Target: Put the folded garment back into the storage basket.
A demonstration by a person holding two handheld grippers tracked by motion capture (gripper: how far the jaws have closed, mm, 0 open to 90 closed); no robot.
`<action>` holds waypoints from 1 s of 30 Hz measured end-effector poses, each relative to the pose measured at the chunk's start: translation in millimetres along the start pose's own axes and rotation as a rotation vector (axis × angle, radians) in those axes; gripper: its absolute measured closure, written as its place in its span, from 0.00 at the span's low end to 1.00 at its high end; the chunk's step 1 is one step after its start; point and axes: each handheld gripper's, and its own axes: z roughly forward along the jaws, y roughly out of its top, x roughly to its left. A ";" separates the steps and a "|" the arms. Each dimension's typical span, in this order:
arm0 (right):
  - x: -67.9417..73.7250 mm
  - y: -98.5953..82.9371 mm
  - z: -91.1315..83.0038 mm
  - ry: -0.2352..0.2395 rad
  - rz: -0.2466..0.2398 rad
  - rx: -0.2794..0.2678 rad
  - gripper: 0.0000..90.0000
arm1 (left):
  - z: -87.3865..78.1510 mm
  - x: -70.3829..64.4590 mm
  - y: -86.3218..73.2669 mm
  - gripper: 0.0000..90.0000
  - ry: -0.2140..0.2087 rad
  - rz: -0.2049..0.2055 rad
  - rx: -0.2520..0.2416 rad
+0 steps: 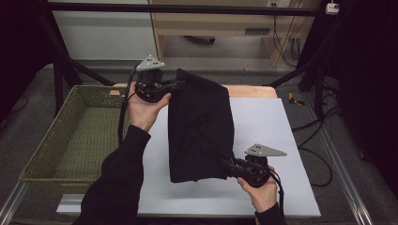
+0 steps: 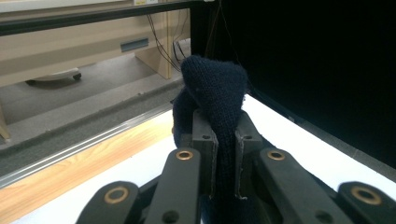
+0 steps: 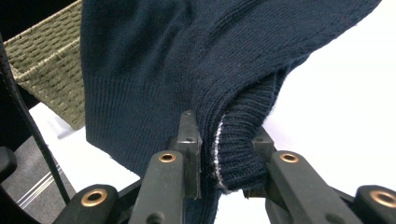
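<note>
Altogether two grippers, left gripper (image 1: 174,85) and right gripper (image 1: 229,165), one sweater (image 1: 201,127), one basket (image 1: 55,126).

sweater (image 1: 201,126): 1 | hand-held grippers (image 1: 157,89): 2 | basket (image 1: 61,136): 1

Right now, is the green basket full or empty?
Empty. The high view shows the woven basket with a bare bottom; the dark sweater lies beside it on the white table, not inside.

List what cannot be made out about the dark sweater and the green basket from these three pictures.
- Sweater, high view: it reads as flat black, so folds and sleeves are lost.
- Left hand-held gripper, left gripper view: the cloth bunched between its jaws hides the rest of the garment.
- Basket, high view: the sleeve covers its near right corner.
</note>
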 end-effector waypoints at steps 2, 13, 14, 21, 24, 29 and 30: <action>2.5 2.7 2.3 0.007 -0.005 -0.005 0.82 | -4.0 1.8 1.8 0.92 0.005 0.002 -0.001; 17.1 18.9 15.7 0.045 -0.038 -0.021 0.82 | -26.8 14.4 13.6 0.92 0.046 0.028 -0.006; 18.8 20.6 16.9 0.047 -0.037 -0.021 0.82 | -28.4 15.4 14.6 0.92 0.044 0.025 -0.004; 28.4 30.9 28.0 0.072 -0.050 -0.031 0.82 | -40.1 23.8 23.1 0.92 0.070 0.032 0.008; 33.0 34.9 32.7 0.082 -0.058 -0.037 0.82 | -45.9 27.7 26.1 0.92 0.083 0.037 0.014; 40.5 41.1 40.8 0.094 -0.068 -0.051 0.81 | -57.0 35.7 29.8 0.92 0.102 0.030 0.011; 40.5 41.1 40.8 0.094 -0.068 -0.051 0.81 | -57.0 35.7 29.8 0.92 0.102 0.030 0.011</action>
